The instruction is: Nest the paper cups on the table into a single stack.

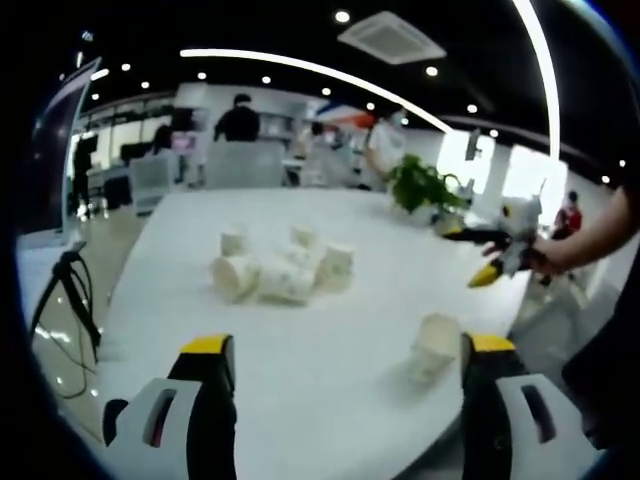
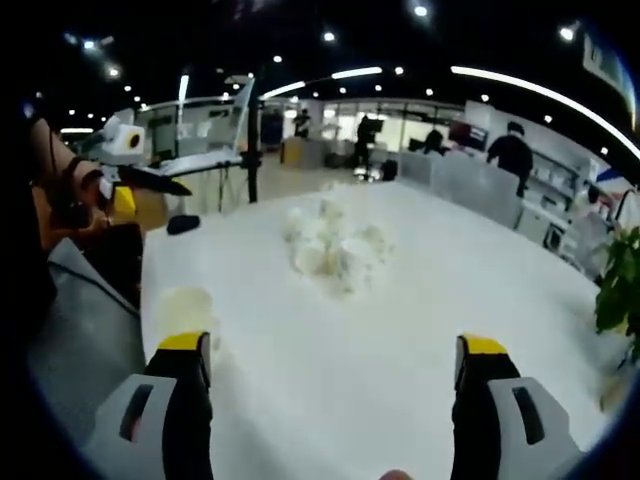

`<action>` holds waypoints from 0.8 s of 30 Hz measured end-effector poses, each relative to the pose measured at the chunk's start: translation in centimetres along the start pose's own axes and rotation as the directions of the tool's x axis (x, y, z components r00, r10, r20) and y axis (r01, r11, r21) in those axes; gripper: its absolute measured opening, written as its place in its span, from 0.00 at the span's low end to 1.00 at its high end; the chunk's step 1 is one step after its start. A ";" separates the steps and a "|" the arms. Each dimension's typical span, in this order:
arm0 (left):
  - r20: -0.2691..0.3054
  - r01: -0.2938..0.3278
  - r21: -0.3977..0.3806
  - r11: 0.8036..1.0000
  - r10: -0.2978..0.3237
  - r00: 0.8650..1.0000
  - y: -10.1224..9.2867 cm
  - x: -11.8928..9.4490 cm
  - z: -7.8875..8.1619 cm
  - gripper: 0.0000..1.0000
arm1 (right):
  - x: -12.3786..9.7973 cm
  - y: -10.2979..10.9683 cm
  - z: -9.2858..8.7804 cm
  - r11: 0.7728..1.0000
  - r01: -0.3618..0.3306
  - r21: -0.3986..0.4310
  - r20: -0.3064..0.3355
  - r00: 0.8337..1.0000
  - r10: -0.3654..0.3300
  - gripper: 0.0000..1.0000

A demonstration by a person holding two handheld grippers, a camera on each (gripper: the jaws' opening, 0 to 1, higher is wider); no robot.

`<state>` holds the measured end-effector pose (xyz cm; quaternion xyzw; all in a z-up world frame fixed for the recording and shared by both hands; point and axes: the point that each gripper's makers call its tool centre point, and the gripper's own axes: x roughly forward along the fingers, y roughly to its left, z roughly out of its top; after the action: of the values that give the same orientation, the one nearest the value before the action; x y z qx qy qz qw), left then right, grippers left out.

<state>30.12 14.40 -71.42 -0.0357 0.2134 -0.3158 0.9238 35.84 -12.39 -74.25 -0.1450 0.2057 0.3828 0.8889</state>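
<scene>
A large white table [image 1: 330, 390] stretched ahead of both grippers in an open office. Near its middle lay a loose cluster of paper cups [image 1: 283, 268], some upright, some tipped on their sides, none visibly nested. One lone cup [image 1: 432, 348] stood apart near the table's edge, just ahead of the left gripper [image 1: 345, 370] and toward its right jaw, so the left looked nearer to it. The right gripper [image 2: 335, 365] faced the cluster from farther back. Both grippers' jaws stood wide apart, holding nothing.
</scene>
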 end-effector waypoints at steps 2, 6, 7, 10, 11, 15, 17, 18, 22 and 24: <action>-0.002 0.001 -0.003 1.000 -0.001 1.000 0.1 0.2 0.0 0.93 | 0.0 0.0 0.0 1.000 -0.003 0.005 0.002 1.000 0.003 1.00; -0.028 -0.002 0.035 0.999 0.003 1.000 0.5 0.6 -0.1 0.92 | 0.1 -0.2 0.1 1.000 0.005 -0.005 0.005 1.000 -0.005 1.00; -0.026 0.000 0.030 1.000 0.001 1.000 0.7 0.6 0.0 0.92 | 0.1 -0.2 0.0 1.000 0.005 -0.003 0.004 1.000 -0.005 1.00; -0.014 -0.005 0.012 1.000 0.005 1.000 1.3 1.1 0.3 0.92 | 0.2 0.0 -0.3 1.000 0.001 0.005 0.003 1.000 -0.001 1.00; -0.014 -0.008 0.005 1.000 0.008 1.000 1.6 1.2 0.4 0.92 | 0.3 0.0 -0.4 1.000 0.001 0.004 0.002 1.000 -0.001 1.00; -0.004 -0.020 -0.032 0.999 0.020 1.000 2.9 2.1 0.5 0.89 | 0.4 0.2 -1.2 1.000 -0.001 0.020 -0.006 1.000 0.001 0.99; -0.012 -0.021 -0.046 0.999 0.021 1.000 3.6 2.8 0.5 0.89 | 0.5 0.4 -1.5 0.999 -0.008 0.036 -0.005 1.000 0.008 0.99; -0.014 -0.026 -0.047 0.999 0.025 1.000 3.9 3.0 0.5 0.89 | 0.5 0.6 -1.7 0.999 -0.014 0.044 -0.008 1.000 0.014 0.98; 0.005 -0.035 -0.095 0.995 0.036 0.999 5.4 4.4 0.6 0.86 | 0.3 0.7 -2.5 0.999 -0.019 0.048 -0.017 1.000 0.019 0.98; 0.001 -0.033 -0.088 0.996 0.033 0.999 5.8 5.3 0.4 0.85 | 0.1 0.7 -2.7 0.998 -0.016 0.054 -0.020 1.000 0.017 0.98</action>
<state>37.33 15.89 -74.21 -0.0731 0.2266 -0.2910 0.9266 34.74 -13.00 -76.70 -0.1232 0.2259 0.3828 0.8873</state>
